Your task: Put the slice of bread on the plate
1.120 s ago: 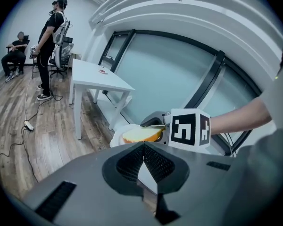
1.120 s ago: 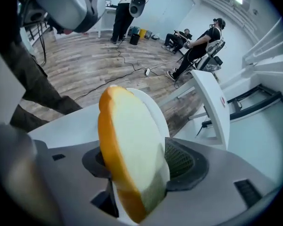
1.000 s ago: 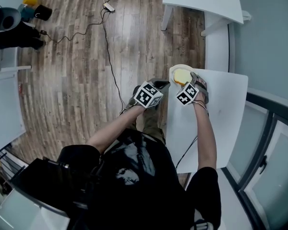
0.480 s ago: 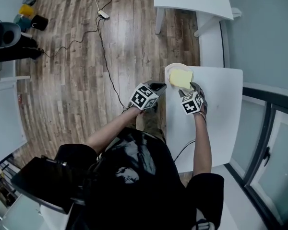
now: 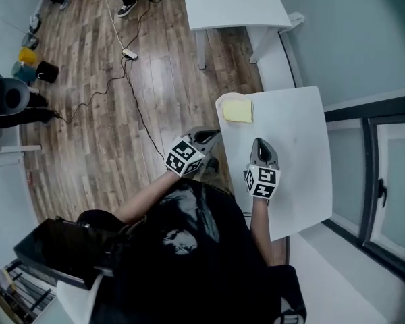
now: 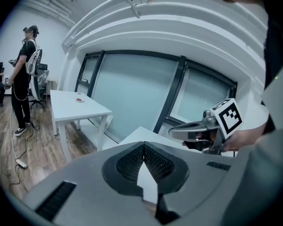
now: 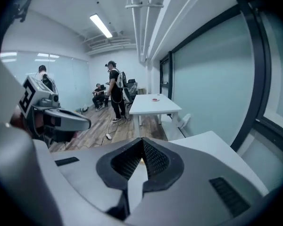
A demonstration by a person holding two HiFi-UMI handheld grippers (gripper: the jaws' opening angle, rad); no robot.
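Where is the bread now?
In the head view, the bread lies on the plate at the far left corner of the table, beyond the shut right gripper.

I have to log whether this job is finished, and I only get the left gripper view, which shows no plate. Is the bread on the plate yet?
Observer: Yes. The head view shows the slice of bread lying flat on the plate.
Operator: Where is that plate?
Observer: At the far left corner of the white table, as the person faces it.
Operator: Is the right gripper carrying anything?
Observer: No. The right gripper has just closed its jaws, and its own view shows nothing between them. In the head view it is apart from the bread, on the person's side of it.
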